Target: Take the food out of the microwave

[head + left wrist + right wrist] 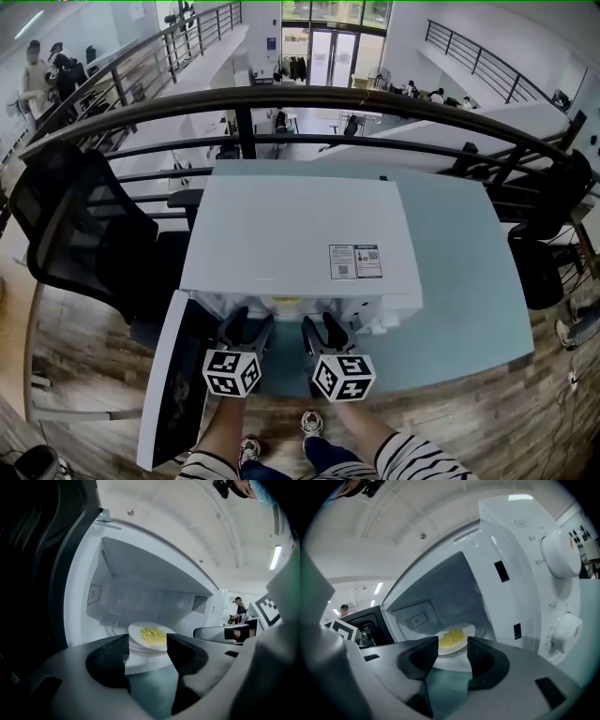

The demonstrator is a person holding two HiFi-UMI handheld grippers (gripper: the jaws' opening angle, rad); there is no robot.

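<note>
Left gripper [248,325] and right gripper [322,326] gape empty before the open microwave [300,234]; a lopsided pinch could tip the plate of noodles [135,631].

This room is bright. Daylight comes in through the big glass doors [333,56] far off, and long lamps [274,557] glow on the ceiling. The white top of the microwave [300,234] looks pale and even, with no hard glare. Inside it is dimmer and grey, and the plate [149,637] looks a little soft. The open door [42,573] is one big dark patch. Every picture bends at the edges (the railing [300,97] curves like a bow), and the right gripper view has black corners.
</note>
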